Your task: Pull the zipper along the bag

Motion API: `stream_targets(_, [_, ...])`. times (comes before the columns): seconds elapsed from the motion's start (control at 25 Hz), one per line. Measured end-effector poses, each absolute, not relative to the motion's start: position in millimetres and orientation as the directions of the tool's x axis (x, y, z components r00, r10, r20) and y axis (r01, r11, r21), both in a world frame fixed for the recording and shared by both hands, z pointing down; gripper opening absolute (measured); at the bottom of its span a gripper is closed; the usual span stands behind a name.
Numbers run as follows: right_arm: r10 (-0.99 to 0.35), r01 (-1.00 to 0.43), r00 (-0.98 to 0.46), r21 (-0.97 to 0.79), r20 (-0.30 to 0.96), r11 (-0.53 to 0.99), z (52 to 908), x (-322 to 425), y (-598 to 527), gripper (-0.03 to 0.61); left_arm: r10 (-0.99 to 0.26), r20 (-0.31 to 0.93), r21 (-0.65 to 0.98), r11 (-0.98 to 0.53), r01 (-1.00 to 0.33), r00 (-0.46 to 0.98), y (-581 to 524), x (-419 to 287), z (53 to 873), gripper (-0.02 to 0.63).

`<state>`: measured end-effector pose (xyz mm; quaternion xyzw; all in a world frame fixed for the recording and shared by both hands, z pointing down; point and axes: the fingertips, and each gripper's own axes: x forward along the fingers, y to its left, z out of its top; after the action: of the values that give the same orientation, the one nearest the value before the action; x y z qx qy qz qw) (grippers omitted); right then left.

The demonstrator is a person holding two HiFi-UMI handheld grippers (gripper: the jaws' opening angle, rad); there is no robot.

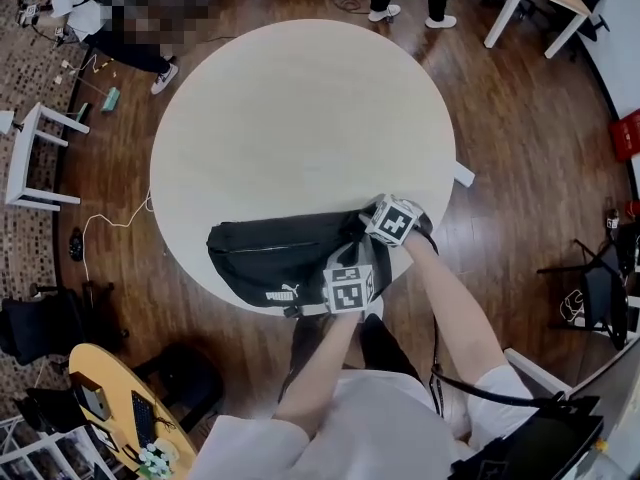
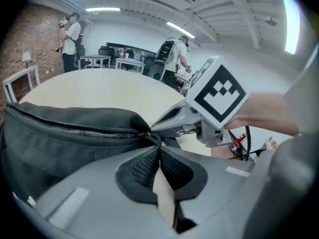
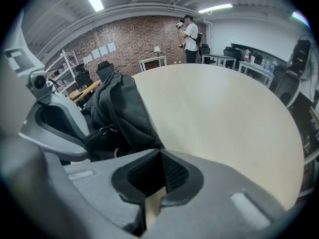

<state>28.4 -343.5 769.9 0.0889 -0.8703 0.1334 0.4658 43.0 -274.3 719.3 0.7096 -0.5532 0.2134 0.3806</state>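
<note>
Left gripper view is showing us the left gripper (image 2: pixel 159 151) with its jaws pressed together. We are reading the dark tab caught at their tips as the zipper pull (image 2: pixel 150 136), though the pinch is tight and partly in shadow. From those tips the zipper (image 2: pixel 75 127) is running off to the left of that view along the top of the black waist bag (image 2: pixel 60 148). The track's long axis is therefore lying leftward from the jaws, with nearly all of it ahead of the pull. Just beside the pull, the right gripper (image 3: pixel 159 153) is sitting at the same end of the bag, and in its own view its jaws are closed on the dark fabric of the bag's end. In the head view the bag is lying near the close edge of the round table (image 1: pixel 300 118), stretching toward our left from the two grippers, which are crowding its right end. We are judging the left gripper to be the one on the pull. The coming move would be a draw to our left along the track, while the right gripper is anchoring the end against it.
</note>
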Motion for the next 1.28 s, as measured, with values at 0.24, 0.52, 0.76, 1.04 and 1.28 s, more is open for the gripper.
stream_targets(0.24, [-0.061, -0.320, -0.523, -0.129, 0.850, 0.938, 775, 29, -346, -0.011, -0.605, 0.698, 0.348, -0.182, -0.920, 0.384, -261, 24, 695, 0.021])
stream_targets(0.52, [-0.129, -0.363, -0.468, -0.057, 0.874, 0.930, 776, 32, -345, -0.011, -0.557, 0.689, 0.355, -0.297, -0.886, 0.463, -239, -38, 669, 0.021])
stream_targets(0.76, [-0.171, -0.434, -0.396, -0.020, 0.902, 0.901, 778, 37, -348, -0.011, -0.583, 0.708, 0.232, -0.342, -0.911, 0.400, -229, -150, 651, 0.023])
stream_targets(1.04, [-0.232, -0.517, -0.315, 0.039, 0.920, 0.855, 783, 38, -348, -0.011, -0.624, 0.730, 0.167, -0.233, -0.958, 0.279, -219, -299, 654, 0.023])
stream_targets(1.28, [-0.230, -0.552, -0.235, 0.065, 0.944, 0.831, 785, 47, -342, -0.011, -0.601, 0.776, 0.063, -0.225, -0.972, 0.189, -218, -375, 690, 0.025])
